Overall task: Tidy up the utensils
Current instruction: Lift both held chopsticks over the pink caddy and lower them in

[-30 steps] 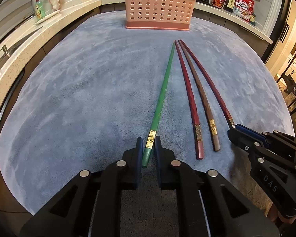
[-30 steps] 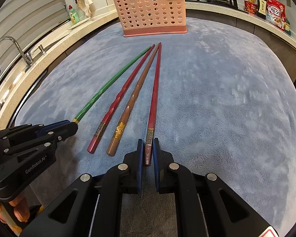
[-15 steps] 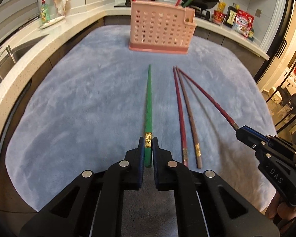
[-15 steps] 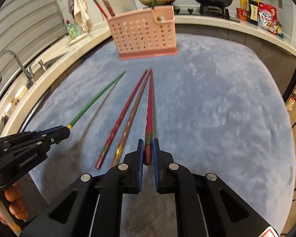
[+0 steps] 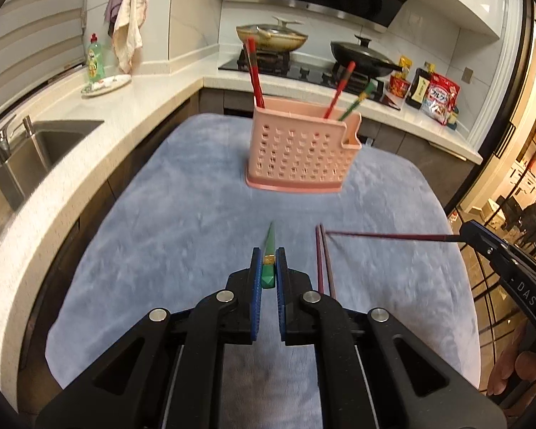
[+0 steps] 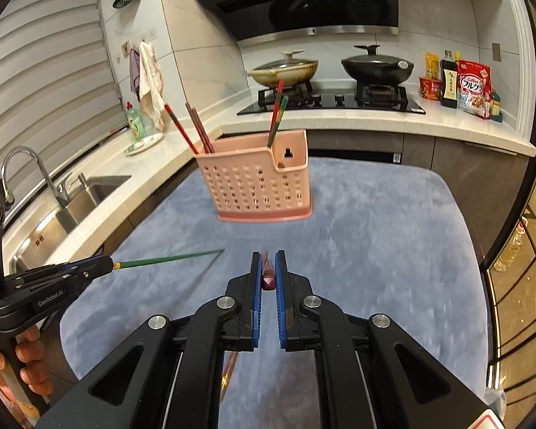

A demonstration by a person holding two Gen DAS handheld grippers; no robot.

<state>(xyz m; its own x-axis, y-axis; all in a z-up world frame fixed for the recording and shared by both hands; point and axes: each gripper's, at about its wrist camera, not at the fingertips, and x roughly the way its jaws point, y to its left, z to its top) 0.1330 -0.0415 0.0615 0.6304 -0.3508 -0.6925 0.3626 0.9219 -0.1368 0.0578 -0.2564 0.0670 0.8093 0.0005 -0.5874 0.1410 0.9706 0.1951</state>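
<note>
Short of the pink perforated utensil holder (image 5: pixel 301 150), both grippers were in the air above the bench (image 5: pixel 182 221) and its blue-grey cloth. The left gripper (image 5: pixel 268 268) had its jaws clenched on the butt of a green chopstick (image 5: pixel 269 246), whose tip pointed at the holder. The right gripper (image 6: pixel 268 271) was clamped the same way on a dark red chopstick (image 6: pixel 268 280). Two more chopsticks (image 5: pixel 323 261) lay side by side on the cloth on the near side of the holder, which already held several upright. To do this step well, I judged that each stick should be tipped point-down over the holder's open top, lowered until the tip was inside, and only then released, one hand at a time so the sticks did not cross.
</note>
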